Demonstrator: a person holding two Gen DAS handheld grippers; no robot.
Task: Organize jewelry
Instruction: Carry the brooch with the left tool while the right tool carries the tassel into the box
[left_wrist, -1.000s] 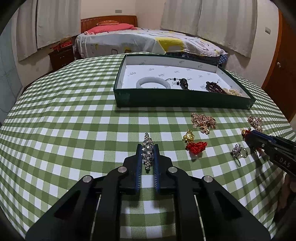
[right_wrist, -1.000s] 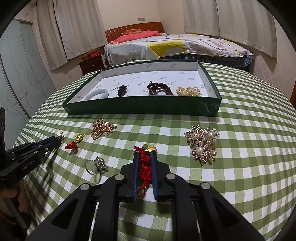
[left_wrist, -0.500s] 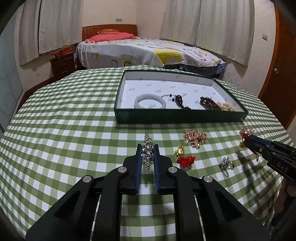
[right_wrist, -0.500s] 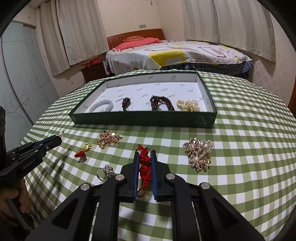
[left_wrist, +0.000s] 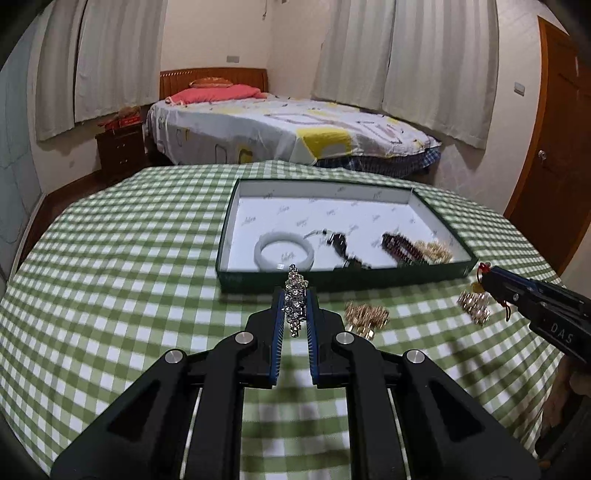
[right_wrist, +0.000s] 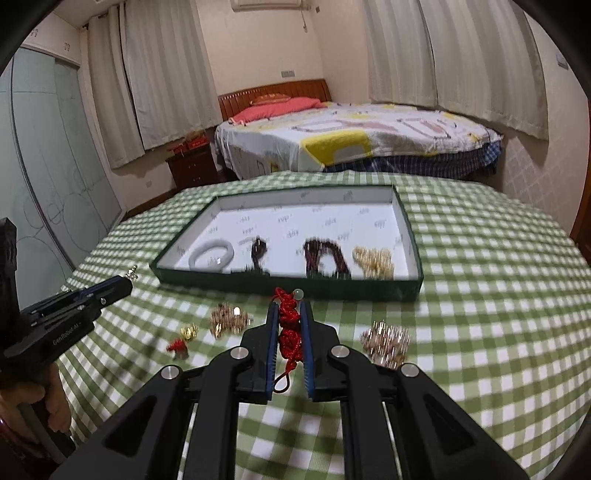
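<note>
My left gripper (left_wrist: 295, 293) is shut on a silver rhinestone brooch (left_wrist: 294, 304), lifted above the checked tablecloth. My right gripper (right_wrist: 289, 308) is shut on a red knotted cord charm (right_wrist: 289, 334), also raised off the table. Beyond both lies a dark green tray (left_wrist: 373, 277) (right_wrist: 280, 281) with a white lining. In it rest a pale bangle (left_wrist: 283, 250) (right_wrist: 211, 254), a dark pendant (right_wrist: 258, 249), a dark red bead bracelet (right_wrist: 327, 256) and a pearl cluster (right_wrist: 373, 260). Loose on the cloth are a gold chain piece (left_wrist: 366, 314) (right_wrist: 229, 319), a pearl brooch (right_wrist: 386, 341) (left_wrist: 474, 306) and a small red-and-gold charm (right_wrist: 183, 339).
The round table (left_wrist: 129, 258) carries a green and white checked cloth. A bed (left_wrist: 280, 129) stands behind it, a dark nightstand (left_wrist: 120, 149) at the back left and a wooden door (left_wrist: 557, 147) at the right. A hand (right_wrist: 48, 402) grips the left gripper's handle.
Both grippers have risen off the cloth with their pieces, the brooch in the left and the red charm in the right. The tray now sits lower and nearer in both views.
</note>
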